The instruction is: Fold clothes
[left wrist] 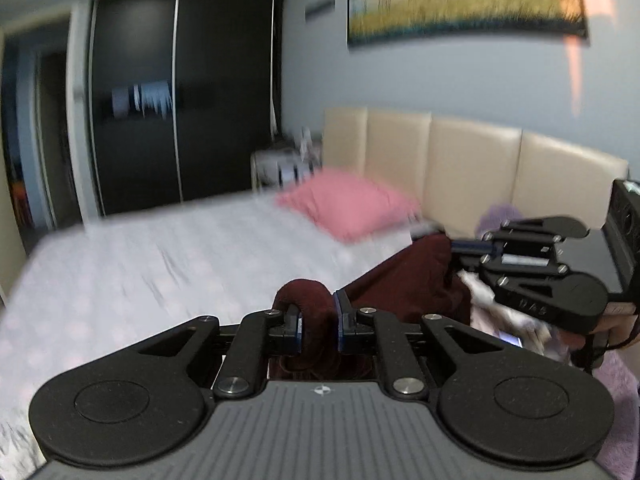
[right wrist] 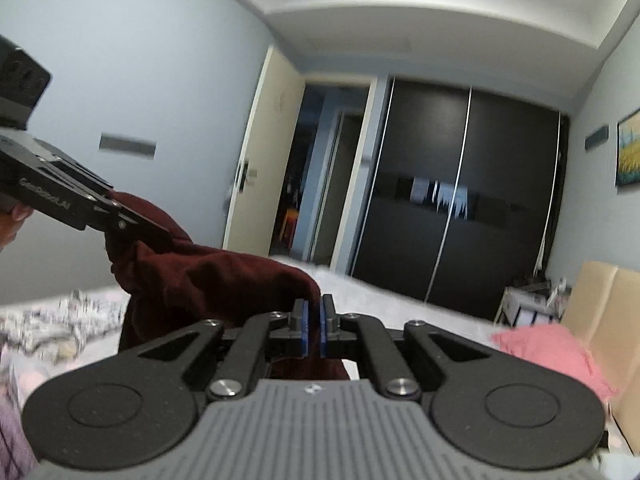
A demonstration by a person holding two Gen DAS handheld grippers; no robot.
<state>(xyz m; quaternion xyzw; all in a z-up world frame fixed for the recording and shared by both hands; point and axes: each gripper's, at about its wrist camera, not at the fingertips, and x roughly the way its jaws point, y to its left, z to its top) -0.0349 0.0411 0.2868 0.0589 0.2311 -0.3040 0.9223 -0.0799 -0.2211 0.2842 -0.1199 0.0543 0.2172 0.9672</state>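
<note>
Both claws pinch one dark red garment (left wrist: 408, 280) above the bed (left wrist: 140, 264). Left gripper (left wrist: 319, 326) clamps a bunched fold; right gripper (right wrist: 314, 330) nips an edge.

A home bedroom. A bed (left wrist: 140, 264) under a pale sheet fills the middle, with a pink pillow (left wrist: 348, 204) at two o'clock against a cream padded headboard (left wrist: 472, 160). A dark sliding-door wardrobe (left wrist: 180, 96) stands at eleven o'clock, and a landscape painting (left wrist: 464, 8) hangs at one o'clock.
</note>
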